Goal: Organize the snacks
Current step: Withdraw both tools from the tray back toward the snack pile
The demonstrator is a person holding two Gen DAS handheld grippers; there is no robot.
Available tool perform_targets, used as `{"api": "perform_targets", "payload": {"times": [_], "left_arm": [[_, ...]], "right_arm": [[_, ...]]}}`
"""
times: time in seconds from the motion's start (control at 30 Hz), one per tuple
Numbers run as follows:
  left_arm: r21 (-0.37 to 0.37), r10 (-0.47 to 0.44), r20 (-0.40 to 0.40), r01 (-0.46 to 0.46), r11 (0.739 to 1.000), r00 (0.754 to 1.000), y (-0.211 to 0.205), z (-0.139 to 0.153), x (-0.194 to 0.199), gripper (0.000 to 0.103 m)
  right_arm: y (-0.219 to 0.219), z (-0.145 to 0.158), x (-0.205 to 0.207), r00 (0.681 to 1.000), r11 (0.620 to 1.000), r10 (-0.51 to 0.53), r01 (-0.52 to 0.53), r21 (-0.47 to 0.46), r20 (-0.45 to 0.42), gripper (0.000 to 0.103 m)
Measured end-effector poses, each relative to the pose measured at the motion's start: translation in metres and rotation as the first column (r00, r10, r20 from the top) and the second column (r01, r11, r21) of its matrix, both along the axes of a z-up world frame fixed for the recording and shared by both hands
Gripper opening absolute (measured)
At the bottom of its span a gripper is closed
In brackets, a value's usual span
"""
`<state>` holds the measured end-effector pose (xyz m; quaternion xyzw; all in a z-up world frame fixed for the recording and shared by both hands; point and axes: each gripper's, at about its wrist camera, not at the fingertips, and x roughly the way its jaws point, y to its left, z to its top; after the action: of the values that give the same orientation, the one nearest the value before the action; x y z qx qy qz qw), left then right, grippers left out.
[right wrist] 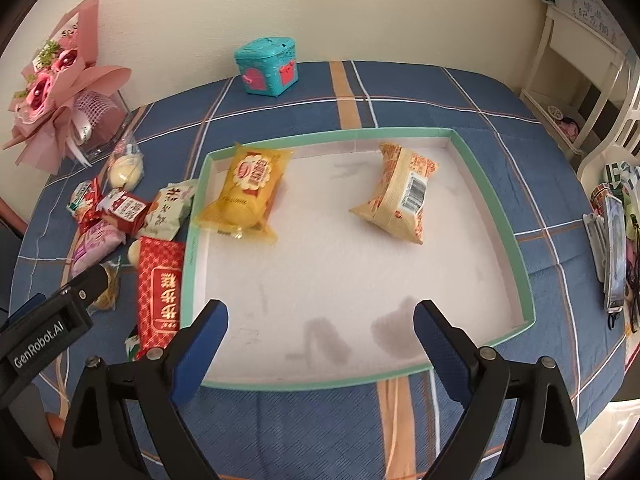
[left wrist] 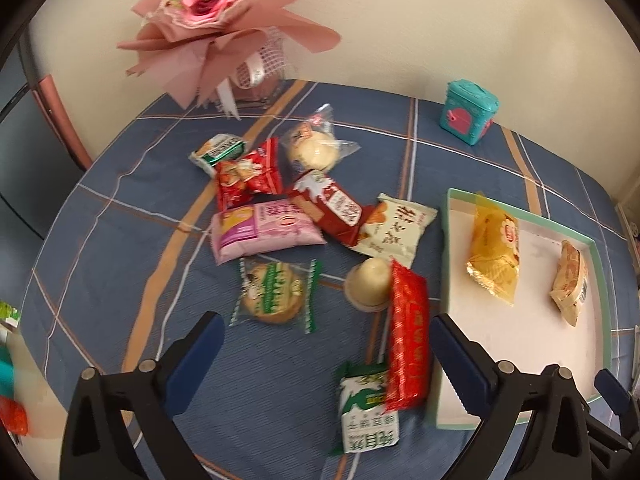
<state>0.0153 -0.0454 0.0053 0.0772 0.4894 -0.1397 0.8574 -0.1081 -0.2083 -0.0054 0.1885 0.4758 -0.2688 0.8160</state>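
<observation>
- Left wrist view: looks forward and down along its own fingers over the blue plaid tablecloth [left wrist: 120,240], facing the back wall. Loose snack pile [left wrist: 304,216] sits centre frame, near; tray [left wrist: 450,240] enters at the right edge.
- Right wrist view: same heading, set further right, above the tray [right wrist: 496,200], which fills the frame from close range.
- Shared ground: tray, yellow packet [left wrist: 494,248] [right wrist: 250,188], red packet [left wrist: 408,332] [right wrist: 160,292], teal box [left wrist: 472,108] [right wrist: 270,66], pink bouquet [left wrist: 224,20] [right wrist: 56,84].
- The left gripper [right wrist: 44,320] shows at the right view's lower left.
</observation>
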Motion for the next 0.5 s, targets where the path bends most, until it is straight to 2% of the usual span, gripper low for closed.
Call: {"api": "perform_targets", "payload": {"times": [0.17, 0.3, 0.5], "left_arm": [[0.022, 0.026, -0.022, -0.025, 0.999, 0.999, 0.014, -0.008, 0.004, 0.103], [-0.010, 0.073, -0.083, -0.074, 0.997, 0.994, 0.033, -0.015, 0.013, 0.103], [-0.008, 0.094, -0.136, -0.096, 0.995, 0.986, 0.047, -0.023, 0.019, 0.103]], "right_arm": [[0.015, -0.004, -0.001, 1.000, 0.999, 0.017, -0.017, 0.027, 0.008, 0.095], [0.030, -0.011, 0.007, 0.998, 0.994, 0.066, -0.067, 0.092, 0.016, 0.095], [0.051, -0.021, 0.025, 0.993, 0.981, 0.120, -0.119, 0.154, 0.006, 0.095]]}}
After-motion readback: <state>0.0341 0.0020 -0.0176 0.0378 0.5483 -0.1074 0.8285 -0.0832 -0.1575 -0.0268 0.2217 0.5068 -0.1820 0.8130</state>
